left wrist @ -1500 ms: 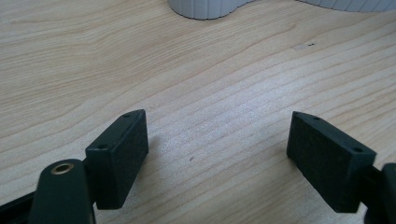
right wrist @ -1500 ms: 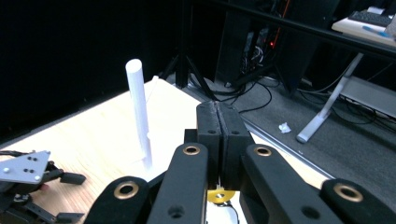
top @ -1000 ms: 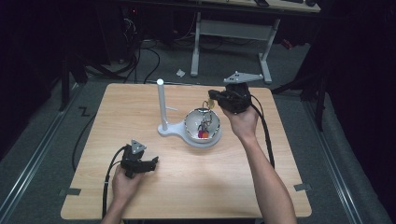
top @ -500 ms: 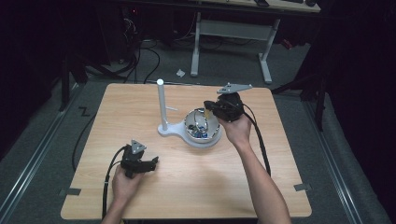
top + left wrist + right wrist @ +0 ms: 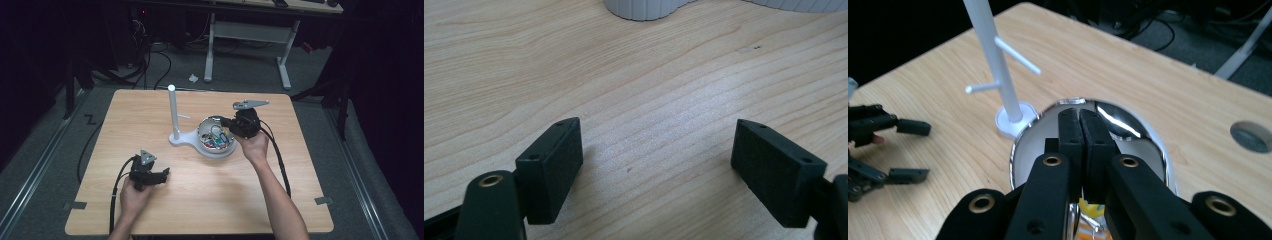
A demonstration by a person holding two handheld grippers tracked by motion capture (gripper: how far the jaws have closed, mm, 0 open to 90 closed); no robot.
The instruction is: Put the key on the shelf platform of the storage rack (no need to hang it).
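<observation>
over the bowl at the table's middle, the right gripper points in with jaws pressed together, nothing visibly between them. small coloured bits lie inside the bowl, beside a white stand. near the front edge, the left gripper rests wide open, empty.

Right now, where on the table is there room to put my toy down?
Bare wood lies along the table front edge between the two forearms, and at the far left corner behind the white stand. It is crowded mid-table, where the shiny bowl and right gripper sit.
</observation>
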